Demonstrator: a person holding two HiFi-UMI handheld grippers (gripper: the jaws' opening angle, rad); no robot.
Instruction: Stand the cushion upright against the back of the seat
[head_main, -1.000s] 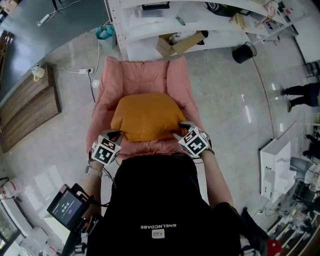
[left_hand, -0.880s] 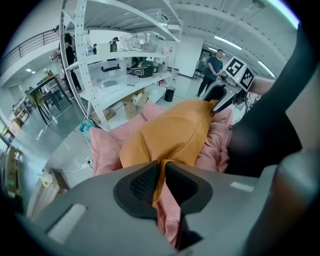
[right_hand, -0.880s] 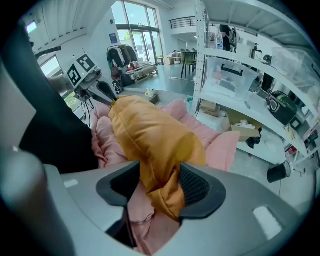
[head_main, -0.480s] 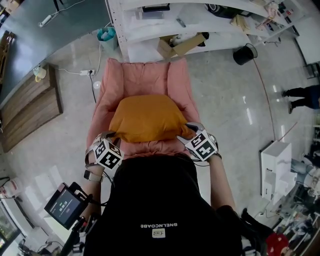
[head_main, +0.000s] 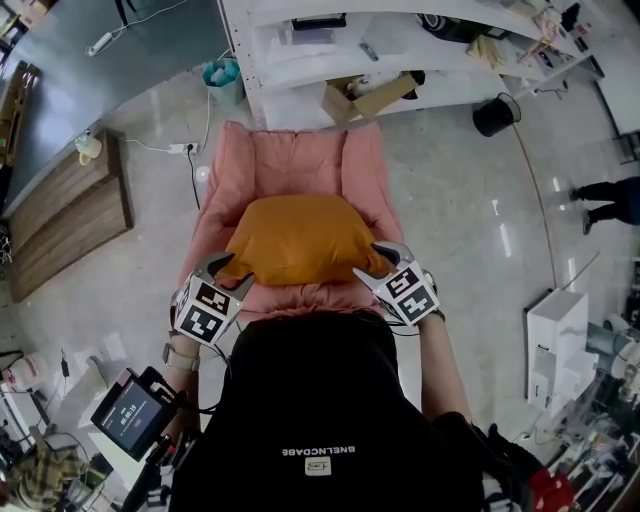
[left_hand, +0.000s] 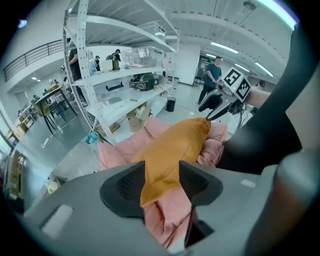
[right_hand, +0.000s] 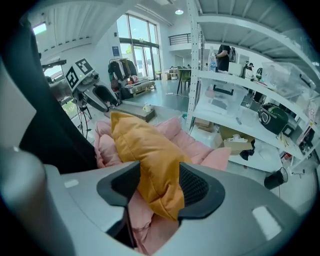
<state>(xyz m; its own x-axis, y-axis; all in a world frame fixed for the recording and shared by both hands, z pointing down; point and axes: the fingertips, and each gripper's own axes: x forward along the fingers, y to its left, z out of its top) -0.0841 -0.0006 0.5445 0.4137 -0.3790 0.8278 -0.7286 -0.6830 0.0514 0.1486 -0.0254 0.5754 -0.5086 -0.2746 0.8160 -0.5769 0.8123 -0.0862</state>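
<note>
An orange cushion (head_main: 295, 240) lies tilted on the pink padded seat (head_main: 300, 160), its near edge raised between my two grippers. My left gripper (head_main: 228, 272) has the cushion's near left corner (left_hand: 165, 160) between its pads, and its jaws are opening while the fabric still touches both pads. My right gripper (head_main: 368, 262) is shut on the near right corner (right_hand: 150, 160), and the fabric fills the gap between its pads. The seat's back (head_main: 300, 140) rises beyond the cushion. From the left gripper view the right gripper (left_hand: 215, 107) shows at the cushion's far end.
White shelving (head_main: 330, 50) stands behind the seat with a cardboard box (head_main: 375, 95) under it. A teal bin (head_main: 222, 72), a black bucket (head_main: 492, 113), a power strip (head_main: 180, 148) and a wooden bench (head_main: 65, 215) surround the seat. A person (head_main: 610, 195) stands at far right.
Both grippers have risen with the cushion's near corners, and the cushion's near edge has lifted off the seat. The left jaws stand wider than before.
</note>
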